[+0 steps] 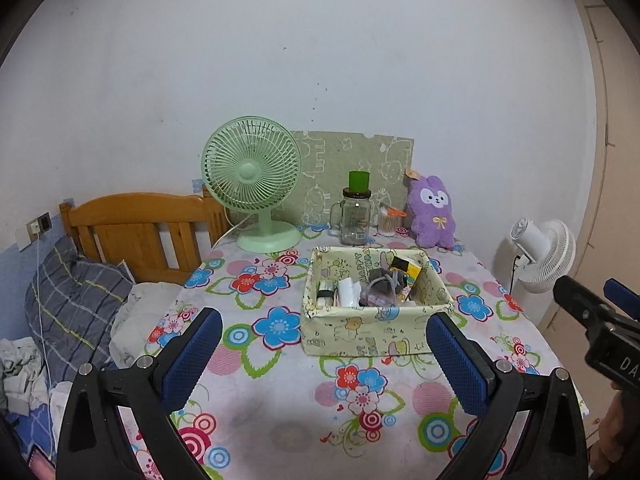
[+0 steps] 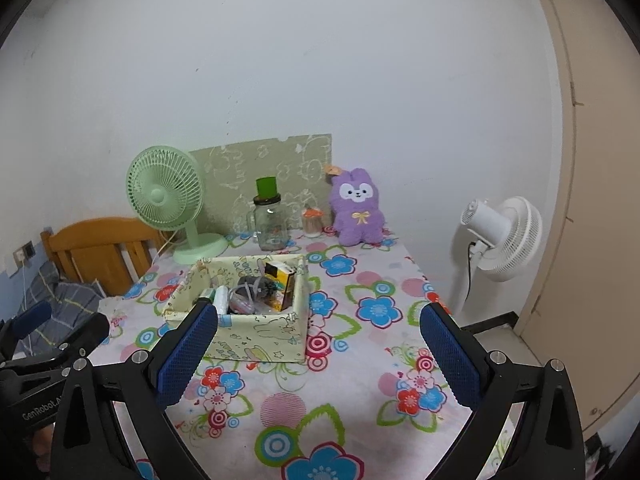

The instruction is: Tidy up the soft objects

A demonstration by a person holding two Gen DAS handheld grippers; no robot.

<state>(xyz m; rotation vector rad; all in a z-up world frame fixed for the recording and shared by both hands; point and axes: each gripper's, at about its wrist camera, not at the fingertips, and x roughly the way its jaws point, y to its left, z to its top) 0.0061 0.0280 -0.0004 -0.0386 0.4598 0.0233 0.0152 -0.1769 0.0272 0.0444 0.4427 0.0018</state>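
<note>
I see the purple plush bunny (image 1: 433,213) sitting upright at the far edge of the table (image 1: 288,412), well ahead of both hand-held grippers, against the wall. It is fluffy, with two rounded ears, a white face patch with dark eyes, and a small yellow bow on its chest; a tan tag shows by one ear.

My left hand-held gripper (image 1: 324,354) hangs above the near part of the table with its blue-padded fingers (image 1: 192,356) spread wide, holding nothing and touching nothing. Just ahead of it stands a cream fabric box (image 1: 376,332) printed with cartoon animals, filled with small items, among them a yellow-and-black carton (image 1: 406,270). My right hand-held gripper (image 2: 320,356) is equally wide open and empty, with the same box ahead and to its left and the bunny farther ahead.

Beyond the box, near the bunny, stand a glass jar (image 1: 355,218) with a green cap, a small container with an orange lid (image 1: 390,222), and a green desk fan (image 1: 256,184). A white fan (image 2: 502,238) stands off the table to the right.

Writing I can read: "GenRobot" on the left tool's body as seen from the right wrist, and "HAPPY" on the box's inner wall. The jar's label is too small to read.
</note>
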